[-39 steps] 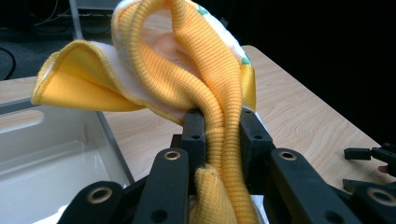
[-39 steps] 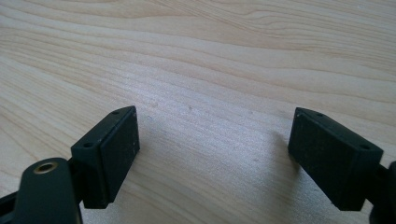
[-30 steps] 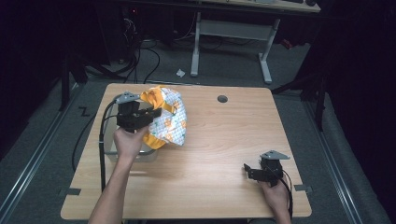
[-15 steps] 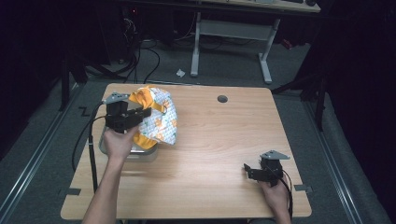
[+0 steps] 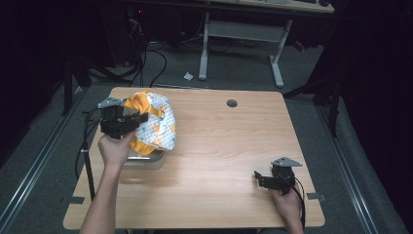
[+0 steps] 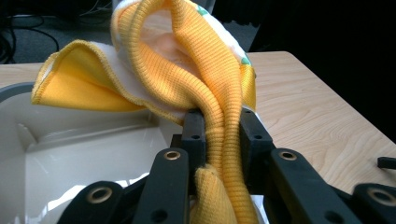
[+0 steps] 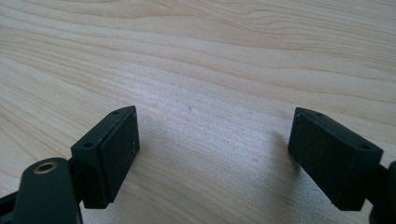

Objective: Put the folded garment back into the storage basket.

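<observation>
Garment (image 6: 205, 79) of yellow ribbed knit is clamped between the jaws of the left gripper (image 6: 217, 135), its orange-and-white patterned body (image 5: 156, 126) bunched and hanging above a pale grey tub (image 5: 146, 158) near the table's (image 5: 219, 146) left edge. In the left gripper view the tub's white inside (image 6: 70, 154) lies just below the cloth. Well apart, near the table's near right corner, the right gripper (image 7: 212, 154) rests low over bare wood, its jaws wide apart with nothing between them.
</observation>
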### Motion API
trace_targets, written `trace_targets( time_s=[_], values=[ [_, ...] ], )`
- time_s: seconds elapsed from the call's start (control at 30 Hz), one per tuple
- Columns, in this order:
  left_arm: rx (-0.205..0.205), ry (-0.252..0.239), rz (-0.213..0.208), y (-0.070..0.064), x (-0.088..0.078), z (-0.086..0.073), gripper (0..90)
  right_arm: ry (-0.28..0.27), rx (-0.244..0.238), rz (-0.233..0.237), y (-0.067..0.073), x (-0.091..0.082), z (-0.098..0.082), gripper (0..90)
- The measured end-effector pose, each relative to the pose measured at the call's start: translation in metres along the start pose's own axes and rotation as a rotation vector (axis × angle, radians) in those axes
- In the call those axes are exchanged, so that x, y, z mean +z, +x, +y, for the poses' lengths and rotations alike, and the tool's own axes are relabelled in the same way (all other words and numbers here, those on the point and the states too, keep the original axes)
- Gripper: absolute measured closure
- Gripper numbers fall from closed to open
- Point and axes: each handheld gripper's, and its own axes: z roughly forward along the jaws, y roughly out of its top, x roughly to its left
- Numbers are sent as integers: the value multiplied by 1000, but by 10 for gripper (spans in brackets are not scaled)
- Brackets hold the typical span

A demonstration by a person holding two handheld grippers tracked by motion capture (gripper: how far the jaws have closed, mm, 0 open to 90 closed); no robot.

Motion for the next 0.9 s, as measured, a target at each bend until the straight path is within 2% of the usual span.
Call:
trace_targets(
  time_s=[0.53,0.9],
  values=[
    [-15,77,22,22,13,-7,756,0,0,0,0,0,0,165],
    [4,148,91,36,29,-16,755,2,0,1,0,0,0,165]
  ],
)
